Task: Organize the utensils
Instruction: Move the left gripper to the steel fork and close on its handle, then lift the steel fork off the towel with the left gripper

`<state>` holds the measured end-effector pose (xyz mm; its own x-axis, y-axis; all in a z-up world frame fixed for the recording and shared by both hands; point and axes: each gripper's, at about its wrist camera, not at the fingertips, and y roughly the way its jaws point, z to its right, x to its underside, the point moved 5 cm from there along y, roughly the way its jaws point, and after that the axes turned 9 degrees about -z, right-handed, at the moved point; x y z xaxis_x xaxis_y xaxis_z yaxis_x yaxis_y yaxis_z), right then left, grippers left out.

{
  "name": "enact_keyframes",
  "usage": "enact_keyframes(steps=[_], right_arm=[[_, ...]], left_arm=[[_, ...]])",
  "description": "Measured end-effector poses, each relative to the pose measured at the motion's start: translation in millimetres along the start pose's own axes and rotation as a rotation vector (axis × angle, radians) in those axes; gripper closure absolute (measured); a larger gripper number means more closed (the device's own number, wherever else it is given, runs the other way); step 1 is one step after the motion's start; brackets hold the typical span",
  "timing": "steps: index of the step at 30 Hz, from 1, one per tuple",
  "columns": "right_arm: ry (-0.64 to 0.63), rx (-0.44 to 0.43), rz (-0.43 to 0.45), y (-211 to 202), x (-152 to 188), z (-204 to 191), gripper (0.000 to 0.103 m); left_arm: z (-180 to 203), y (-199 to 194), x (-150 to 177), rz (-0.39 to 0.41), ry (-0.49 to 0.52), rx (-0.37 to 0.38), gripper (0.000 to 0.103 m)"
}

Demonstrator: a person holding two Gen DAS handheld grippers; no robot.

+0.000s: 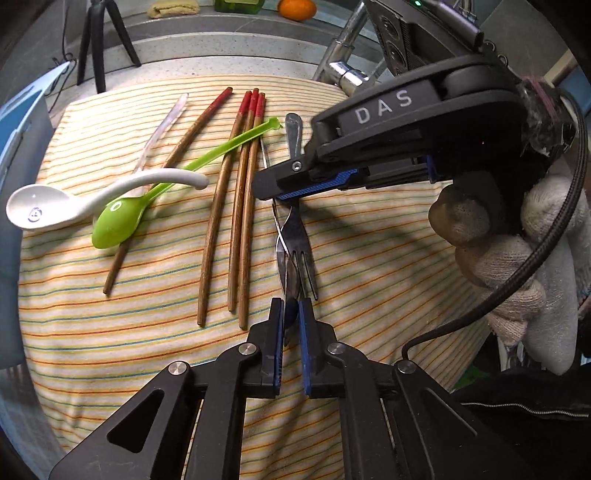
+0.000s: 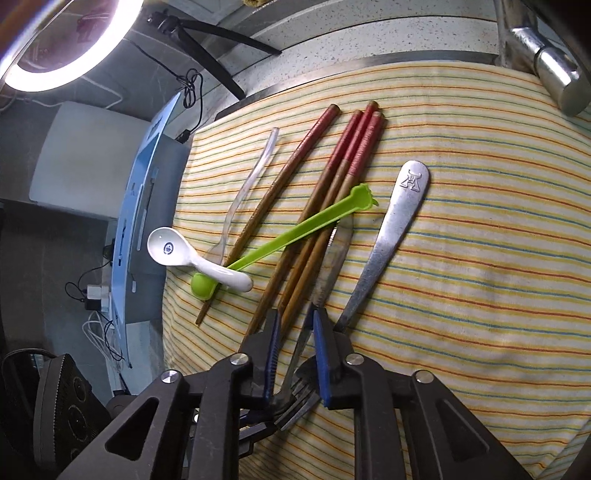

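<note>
On a striped cloth [image 1: 369,236] lie a white ceramic spoon [image 1: 74,206], a green plastic spoon [image 1: 147,201], a clear plastic fork [image 1: 162,125], several red-tipped chopsticks [image 1: 240,177] and two metal forks [image 1: 295,243] crossed over each other. My left gripper [image 1: 291,317] is nearly shut around the head end of one metal fork. My right gripper [image 2: 295,332] is narrowed around the thin metal fork's handle [image 2: 332,251], beside the other fork's handle [image 2: 399,214]. From the left wrist it shows above the forks' middle [image 1: 291,184].
A metal faucet [image 1: 343,59] stands at the cloth's far right edge. A black tripod [image 1: 99,44], an orange [image 1: 297,9] and a green bottle sit on the counter behind. A ring light [image 2: 74,44] and a blue-white panel [image 2: 147,206] stand left of the cloth.
</note>
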<state>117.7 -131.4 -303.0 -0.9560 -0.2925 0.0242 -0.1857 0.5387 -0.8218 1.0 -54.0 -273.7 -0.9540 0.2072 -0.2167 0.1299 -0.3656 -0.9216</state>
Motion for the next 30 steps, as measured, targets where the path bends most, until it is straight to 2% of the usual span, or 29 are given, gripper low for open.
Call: enact_keyframes(steps=[3, 8, 13, 18, 20, 25, 30], right_arm=[[0.022, -0.017, -0.003, -1.1, 1.3, 3.9, 0.099], [0.062, -0.068, 0.008, -7.9, 5.7, 7.7, 0.103], [0.049, -0.049, 0.01, -7.1, 4.9, 5.0, 0.103], [0.074, -0.047, -0.004, -1.1, 1.0, 9.5, 0.094], [0.103, -0.074, -0.015, -0.1, 0.5, 12.1, 0.093], [0.117, -0.093, -0.026, 1.3, -1.2, 10.8, 0.091], [0.124, -0.074, -0.053, 7.0, -4.7, 8.5, 0.091]], left_arm=[[-2.8, -0.8, 1.0, 0.002, 0.006, 0.0, 0.097], [-0.1, -5.4, -1.1, 0.008, 0.03, -0.005, 0.099], [-0.9, 3.7, -12.5, -0.001, 0.048, -0.003, 0.099], [0.4, 4.9, -18.6, -0.001, 0.055, 0.003, 0.099], [1.1, 5.2, -20.4, 0.0, 0.059, 0.001, 0.099], [3.6, 6.5, -16.6, 0.006, 0.068, 0.0, 0.099], [8.7, 4.7, -7.1, 0.006, 0.085, 0.005, 0.1]])
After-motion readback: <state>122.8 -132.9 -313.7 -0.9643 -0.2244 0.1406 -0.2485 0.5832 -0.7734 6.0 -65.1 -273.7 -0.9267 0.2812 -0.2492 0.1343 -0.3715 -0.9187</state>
